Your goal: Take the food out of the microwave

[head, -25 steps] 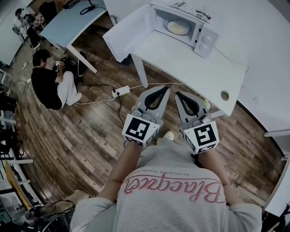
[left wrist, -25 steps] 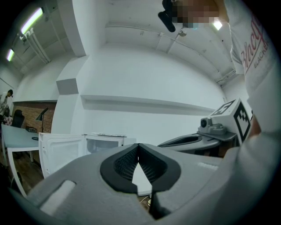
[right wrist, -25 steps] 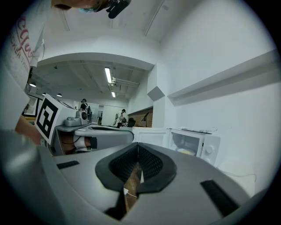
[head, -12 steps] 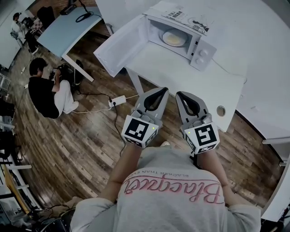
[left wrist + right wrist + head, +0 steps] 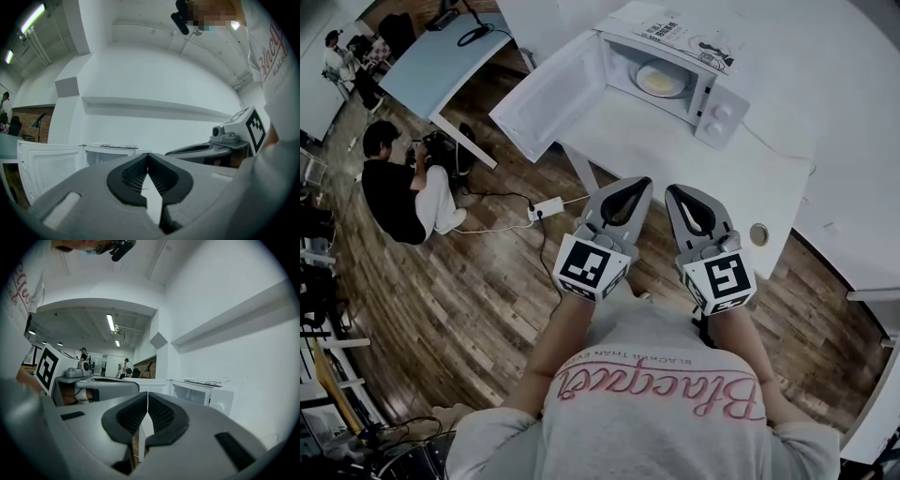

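Observation:
The white microwave (image 5: 717, 103) stands on the white table (image 5: 675, 155) with its door (image 5: 548, 94) swung open to the left. Inside it lies a round plate of pale yellow food (image 5: 661, 80). My left gripper (image 5: 635, 184) and right gripper (image 5: 677, 192) are side by side over the table's near edge, pointing level at the microwave and well short of it. Both are shut with nothing between the jaws. The left gripper view shows my left gripper (image 5: 148, 157) with the microwave (image 5: 110, 153) ahead; the right gripper view shows my right gripper (image 5: 147, 395) and the microwave (image 5: 199, 392) to the right.
Papers (image 5: 684, 33) lie on top of the microwave. The table has a round cable hole (image 5: 758, 233) near its right corner. On the wooden floor at the left sit a person (image 5: 398, 183) and a power strip (image 5: 546, 206). A blue-grey desk (image 5: 441, 47) stands beyond.
Both grippers have moved forward together toward the table, and the microwave now lies nearer. Both stay shut.

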### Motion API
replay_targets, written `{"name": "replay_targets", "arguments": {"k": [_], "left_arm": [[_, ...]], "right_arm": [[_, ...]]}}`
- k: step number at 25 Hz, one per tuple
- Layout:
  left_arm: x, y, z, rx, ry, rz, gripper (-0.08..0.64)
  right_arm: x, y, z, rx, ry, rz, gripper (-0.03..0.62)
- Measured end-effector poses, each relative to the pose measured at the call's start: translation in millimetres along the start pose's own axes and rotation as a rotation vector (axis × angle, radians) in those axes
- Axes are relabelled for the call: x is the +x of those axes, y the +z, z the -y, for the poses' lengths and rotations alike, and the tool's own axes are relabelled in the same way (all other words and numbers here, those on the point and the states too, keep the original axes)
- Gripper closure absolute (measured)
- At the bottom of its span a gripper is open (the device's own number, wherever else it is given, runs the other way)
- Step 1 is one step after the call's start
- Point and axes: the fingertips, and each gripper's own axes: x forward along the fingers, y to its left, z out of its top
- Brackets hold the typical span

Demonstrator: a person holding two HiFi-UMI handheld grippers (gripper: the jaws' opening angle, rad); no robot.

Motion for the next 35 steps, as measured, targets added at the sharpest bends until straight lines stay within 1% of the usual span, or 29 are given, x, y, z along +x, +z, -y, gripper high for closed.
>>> {"name": "replay_targets", "arguments": {"k": [5, 13, 16, 21, 26, 33, 34, 35], "left_arm": [[9, -5, -11, -0.008, 0.003, -0.011, 0.554], [37, -8, -42, -0.020, -0.022, -0.008, 0.554], [52, -10, -57, -0.016, -0.044, -0.010, 0.554], [80, -12, -85, -0.023, -0.081, -0.012, 0.554], [108, -17, -119, -0.049, -0.090, -0.018, 0.554], [139, -39, -154, -0.106, -0.118, -0.058, 0.551], [144, -43, -159, -0.120, -0.119, -0.064, 0.513], [148, -46, -164, -0.139, -0.119, -0.067, 0.425]], "right_arm": [[9, -6, 9, 0.019, -0.024, 0.002, 0.582], [43, -8, 35, 0.032, -0.057, 0.008, 0.583], [61, -9, 47, 0.043, -0.070, 0.010, 0.583], [93, -11, 63, 0.034, -0.085, -0.007, 0.583], [124, -14, 83, 0.039, -0.101, -0.017, 0.583], [161, -27, 101, 0.047, -0.135, -0.060, 0.583], [166, -29, 103, 0.048, -0.138, -0.067, 0.583], [171, -31, 105, 0.048, -0.143, -0.074, 0.583]]}}
